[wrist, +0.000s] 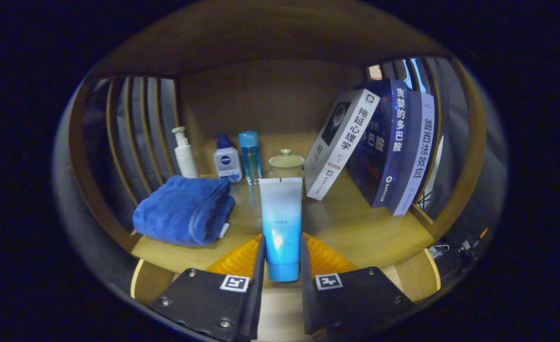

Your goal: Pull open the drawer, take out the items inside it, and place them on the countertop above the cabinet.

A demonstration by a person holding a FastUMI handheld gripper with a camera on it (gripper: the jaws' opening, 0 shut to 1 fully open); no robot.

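Here the claw (282, 259) is clamped on the blue tube (280, 223), both fingers pressing its lower part near the cap, above the wooden desk (365, 232). The tube looks light, soft and a little slippery (a hard squeeze may dent it), so a grip low near the stiff cap seems best. Beyond it stand bottles (227, 161) and a lidded cup (286, 164), whose contents I cannot see.

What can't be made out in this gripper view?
- Blue-and-white squeeze tube between the gripper fingers: its sides hidden by them.
- Folded blue towel: covers the white pump bottle's base.
- Pale lidded ceramic cup: base hidden behind the tube.
- Leaning books: hide the wall behind.
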